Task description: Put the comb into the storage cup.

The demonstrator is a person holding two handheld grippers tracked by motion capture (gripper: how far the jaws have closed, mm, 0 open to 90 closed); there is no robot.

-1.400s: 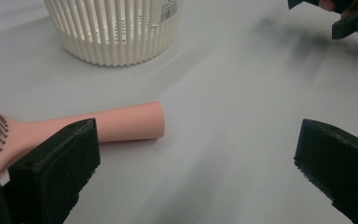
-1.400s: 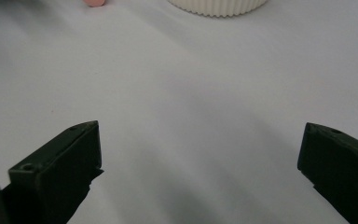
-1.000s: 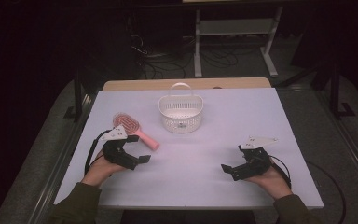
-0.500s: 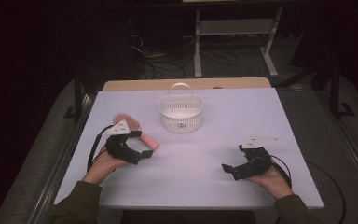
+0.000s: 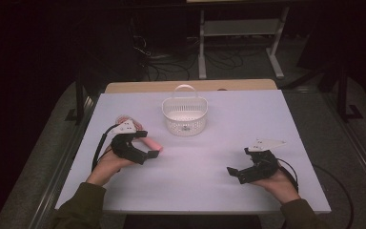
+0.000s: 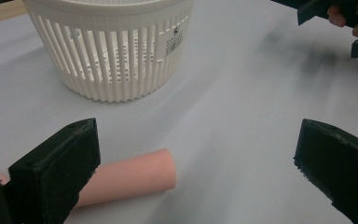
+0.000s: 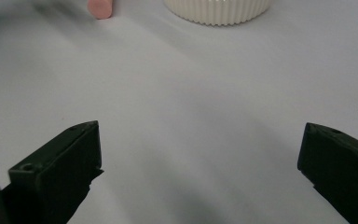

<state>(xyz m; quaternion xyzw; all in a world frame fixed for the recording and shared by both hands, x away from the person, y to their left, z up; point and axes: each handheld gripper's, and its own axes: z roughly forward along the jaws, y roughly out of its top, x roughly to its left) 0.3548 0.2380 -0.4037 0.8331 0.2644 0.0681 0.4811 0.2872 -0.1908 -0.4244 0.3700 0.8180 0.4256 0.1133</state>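
Observation:
A pink hairbrush (image 5: 154, 143) lies on the white table (image 5: 267, 114), left of centre. Its round handle (image 6: 130, 179) points toward the middle. My left gripper (image 5: 147, 144) hovers over that handle and is open. In the left gripper view (image 6: 198, 140) the handle lies low between the jaws, close to the left one, and nothing is gripped. The brush head is mostly hidden under the hand. A white slatted basket (image 5: 184, 114) with a handle stands behind it. My right gripper (image 5: 238, 161) rests near the front right, open (image 7: 200, 135) over bare table.
The basket wall (image 6: 107, 51) stands just beyond the handle's tip. Far off in the right gripper view are the handle's pink end (image 7: 100, 8) and the basket's base (image 7: 216, 11). Cables trail from both grippers. Dark floor, wiring and a shelf frame lie beyond the table.
My left gripper has moved forward and to the right, coming over the brush handle and covering more of the brush head. The right gripper has barely shifted.

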